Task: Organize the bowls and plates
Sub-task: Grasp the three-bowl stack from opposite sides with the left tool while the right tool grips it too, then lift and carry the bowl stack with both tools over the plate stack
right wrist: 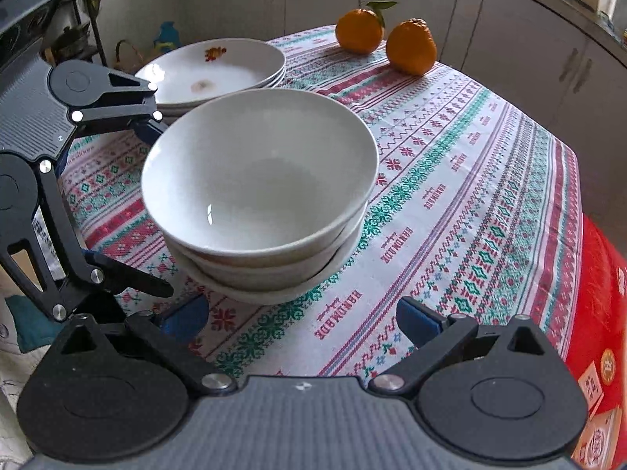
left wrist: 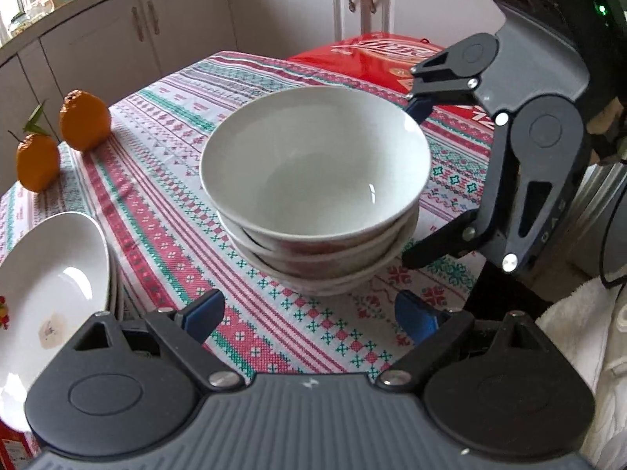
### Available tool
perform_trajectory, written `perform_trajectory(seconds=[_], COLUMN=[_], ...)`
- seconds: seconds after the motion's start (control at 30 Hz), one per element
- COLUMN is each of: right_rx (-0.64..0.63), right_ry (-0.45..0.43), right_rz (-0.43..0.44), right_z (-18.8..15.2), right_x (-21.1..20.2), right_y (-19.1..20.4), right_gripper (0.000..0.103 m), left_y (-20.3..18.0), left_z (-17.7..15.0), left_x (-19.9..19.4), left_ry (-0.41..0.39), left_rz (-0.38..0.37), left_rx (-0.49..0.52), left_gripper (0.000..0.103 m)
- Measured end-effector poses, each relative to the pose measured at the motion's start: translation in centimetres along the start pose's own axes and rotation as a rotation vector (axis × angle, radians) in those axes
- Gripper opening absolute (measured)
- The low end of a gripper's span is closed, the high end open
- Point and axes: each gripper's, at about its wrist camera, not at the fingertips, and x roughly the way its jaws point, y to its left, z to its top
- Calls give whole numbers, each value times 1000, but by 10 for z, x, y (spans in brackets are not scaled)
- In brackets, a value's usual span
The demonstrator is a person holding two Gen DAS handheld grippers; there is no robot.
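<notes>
A stack of three white bowls (left wrist: 313,180) stands on the patterned tablecloth, also in the right wrist view (right wrist: 258,192). A stack of white plates (left wrist: 51,282) lies at the left edge; in the right wrist view the plates (right wrist: 219,66) sit behind the bowls. My left gripper (left wrist: 309,313) is open and empty, just short of the bowl stack. My right gripper (right wrist: 301,317) is open and empty, facing the stack from the other side. Each gripper shows in the other's view, wide open beside the bowls: the right gripper (left wrist: 411,180) and the left gripper (right wrist: 156,203).
Two oranges (left wrist: 62,137) sit at the table's far left, also in the right wrist view (right wrist: 388,39). A red box (left wrist: 380,58) lies beyond the table edge. White kitchen cabinets (left wrist: 156,27) stand behind. The tablecloth (right wrist: 470,203) covers the table.
</notes>
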Motion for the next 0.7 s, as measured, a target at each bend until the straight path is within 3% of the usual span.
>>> perform_trajectory(seconds=[0.27, 0.7], right_rx=[-65, -237], right_ry=[13, 33], right_rz=[54, 185], right_z=[6, 23], right_x=[10, 16], right_y=[-7, -11], right_gripper=[103, 101], left_y=[13, 23], left_z=[5, 17], left_x=[9, 12], left_ry=[-2, -3], left_rz=[-76, -203], left_rx=[24, 147], left_gripper=[93, 91])
